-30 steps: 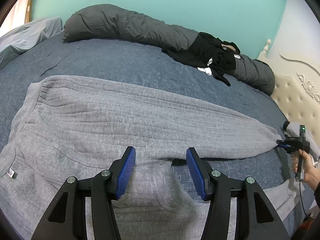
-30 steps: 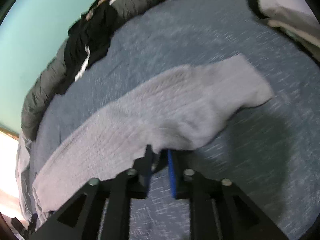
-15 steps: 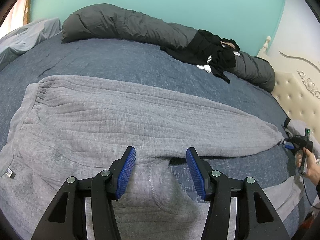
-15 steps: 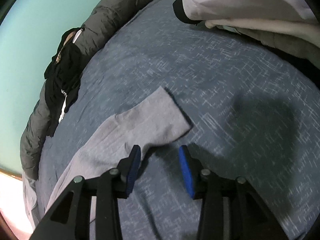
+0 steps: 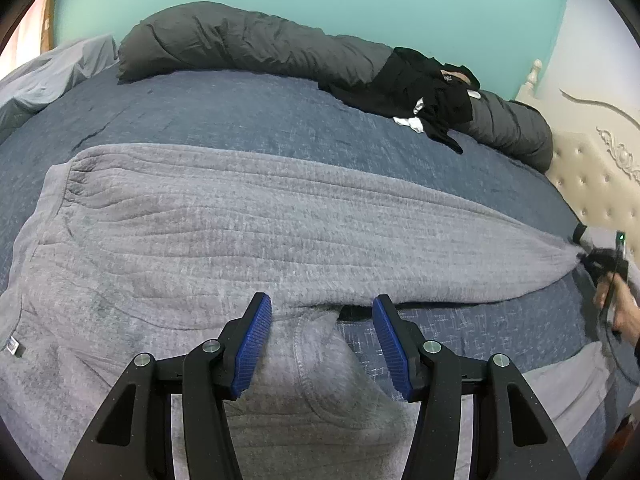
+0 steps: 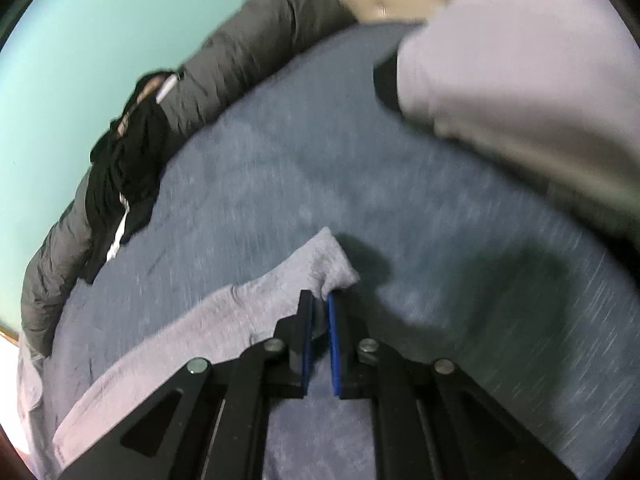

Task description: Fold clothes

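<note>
Grey ribbed trousers lie spread on the blue bedspread, waistband at left, one leg stretched to the right. My left gripper is open and hovers over the crotch seam. My right gripper is shut on the hem of the stretched trouser leg; it shows in the left wrist view at the far right, held by a hand. The second leg lies nearer, at lower right.
A rolled dark grey duvet runs along the far edge, with black clothes heaped on it. A cream tufted headboard stands at right. A pale garment lies near the headboard. A grey sheet lies at far left.
My right gripper opened, moved along to the leg's hem and has shut on it, drawing the leg out toward the headboard. My left gripper has stayed open over the crotch.
</note>
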The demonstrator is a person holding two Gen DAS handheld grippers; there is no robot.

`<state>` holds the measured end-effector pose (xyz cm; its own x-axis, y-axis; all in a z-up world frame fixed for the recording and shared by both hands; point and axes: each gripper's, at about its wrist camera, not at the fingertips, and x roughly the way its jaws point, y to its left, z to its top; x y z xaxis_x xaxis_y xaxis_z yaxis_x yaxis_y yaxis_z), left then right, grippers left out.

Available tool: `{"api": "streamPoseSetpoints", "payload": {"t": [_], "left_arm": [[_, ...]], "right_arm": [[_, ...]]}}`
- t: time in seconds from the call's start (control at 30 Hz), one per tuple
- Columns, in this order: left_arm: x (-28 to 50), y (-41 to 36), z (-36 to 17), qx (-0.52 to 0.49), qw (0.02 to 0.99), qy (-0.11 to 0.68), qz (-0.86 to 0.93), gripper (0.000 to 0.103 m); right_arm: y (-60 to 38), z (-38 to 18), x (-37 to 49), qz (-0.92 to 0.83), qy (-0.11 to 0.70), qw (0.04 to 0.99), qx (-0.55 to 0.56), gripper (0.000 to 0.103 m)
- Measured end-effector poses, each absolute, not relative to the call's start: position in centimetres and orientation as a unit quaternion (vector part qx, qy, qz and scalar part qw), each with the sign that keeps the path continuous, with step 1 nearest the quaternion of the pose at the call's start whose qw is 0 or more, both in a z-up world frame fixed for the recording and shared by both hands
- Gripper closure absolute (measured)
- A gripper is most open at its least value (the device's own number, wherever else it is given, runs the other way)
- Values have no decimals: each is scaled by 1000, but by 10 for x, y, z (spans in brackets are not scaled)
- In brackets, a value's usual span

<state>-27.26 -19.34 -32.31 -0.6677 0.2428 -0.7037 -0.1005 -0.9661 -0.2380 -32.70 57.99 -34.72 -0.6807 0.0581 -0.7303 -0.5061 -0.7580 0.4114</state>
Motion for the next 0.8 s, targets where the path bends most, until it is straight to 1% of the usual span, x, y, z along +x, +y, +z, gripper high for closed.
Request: {"api": "streamPoseSetpoints", "payload": {"t": [0.13,0.27,0.3,0.33,0.43,0.63,0.77,0.8], "left_arm": [[-272,-193,-322,-396,95,-89,909,46],[-272,-193,-319,-394,96,-90,910,46],[-272,-193,-318,-394,96,-90,910,46],[-272,-193,-317,-393,96,-90,910,46],[-271,-194,-315,-392,97,-91,910,46],[-268,-195,-304,-388,97,-95,912,46],[-257,-202,-287,-395,93,-97,909,46],[-254,-204,-283,-397,91,-97,908,46]], "right_arm": [[584,-353,-335,859,284,171,-390,96],[586,-362,-336,850,281,185,-405,95],[586,-361,-335,852,276,190,-402,89],[587,-359,-334,852,273,195,-401,86],[589,-350,-325,852,269,211,-397,85],[569,-325,-300,858,290,161,-393,85],[541,-307,-273,862,272,109,-413,85],[534,-303,-265,863,268,97,-417,84]]}}
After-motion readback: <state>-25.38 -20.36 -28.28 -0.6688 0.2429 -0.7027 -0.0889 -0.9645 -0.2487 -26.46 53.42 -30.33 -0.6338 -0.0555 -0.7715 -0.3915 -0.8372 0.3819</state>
